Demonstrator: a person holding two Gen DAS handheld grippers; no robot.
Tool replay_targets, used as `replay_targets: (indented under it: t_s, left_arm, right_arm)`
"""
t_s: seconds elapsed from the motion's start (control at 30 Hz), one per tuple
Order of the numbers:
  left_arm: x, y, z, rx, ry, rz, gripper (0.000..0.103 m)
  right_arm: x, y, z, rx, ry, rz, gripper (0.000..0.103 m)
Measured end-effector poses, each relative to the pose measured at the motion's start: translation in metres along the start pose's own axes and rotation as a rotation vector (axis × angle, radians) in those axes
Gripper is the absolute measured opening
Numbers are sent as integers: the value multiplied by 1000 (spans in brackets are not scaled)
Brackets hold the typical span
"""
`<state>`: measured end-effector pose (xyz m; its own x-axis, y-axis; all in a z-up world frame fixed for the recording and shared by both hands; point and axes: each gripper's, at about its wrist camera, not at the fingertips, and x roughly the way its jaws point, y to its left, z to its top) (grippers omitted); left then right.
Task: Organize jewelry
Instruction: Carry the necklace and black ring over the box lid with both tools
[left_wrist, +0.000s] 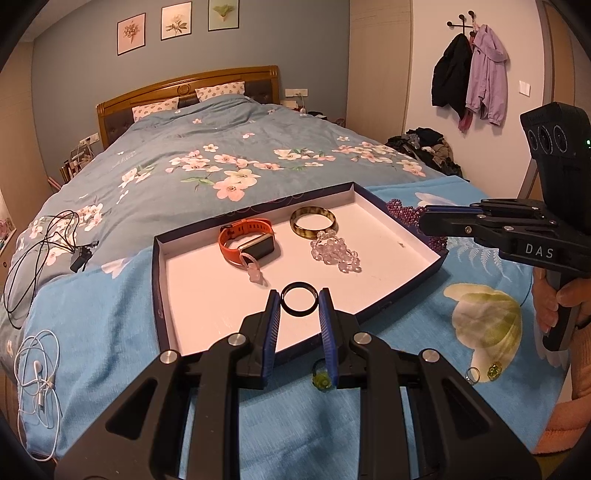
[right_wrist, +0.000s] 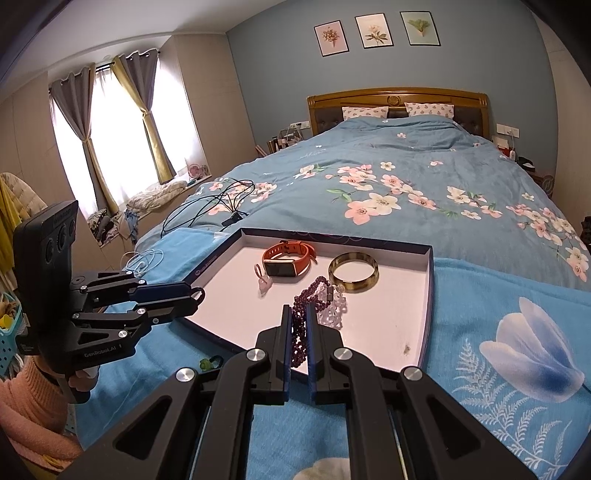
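Left gripper (left_wrist: 299, 301) is pinching the black ring (left_wrist: 298, 300), right gripper (right_wrist: 298, 314) is clamping purple beads (right_wrist: 301, 325); both should be lowering gently into the tray (left_wrist: 399, 236) before releasing.

Between the matt black plastic jaws of the left gripper (left_wrist: 299, 308), lined with ribbed blue pads, sits a glossy black ring (left_wrist: 298, 300). Beyond it, the cardboard tray (left_wrist: 402, 280) shows a smooth, pale paper floor and dark printed walls. Farther off lie a watch (left_wrist: 248, 244) with a matt orange rubbery strap, a polished, stone-like mottled bangle (left_wrist: 313, 222) and clear, glassy beads (left_wrist: 335, 254). The right gripper (right_wrist: 299, 325) pinches shiny purple beads (right_wrist: 301, 332), possibly stone. Under the jaws spreads soft, woven blue cloth (left_wrist: 110, 332). Bright metal pins stud both grippers' linkages.
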<state>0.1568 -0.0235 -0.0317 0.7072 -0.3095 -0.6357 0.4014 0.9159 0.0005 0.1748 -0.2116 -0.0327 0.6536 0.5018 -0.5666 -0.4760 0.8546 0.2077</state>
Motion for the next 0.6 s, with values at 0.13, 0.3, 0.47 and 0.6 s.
replay_targets:
  t_s: [0.13,0.3,0.47,0.6]
  left_arm:
    - [3,1,2,0,2,5,22]
    - [6,2,4,0,7,11,22]
    - [8,2,4,0,9,12,22]
    - [9,3,4,1,10,12,22]
  right_arm:
    - [3,0,2,-2,0,-4,6]
    - [9,-2,5,-2,7,-10,6]
    - [16,-4,7,-5,14,-14,6]
    - [21,-7,10,-6,21,-20,6]
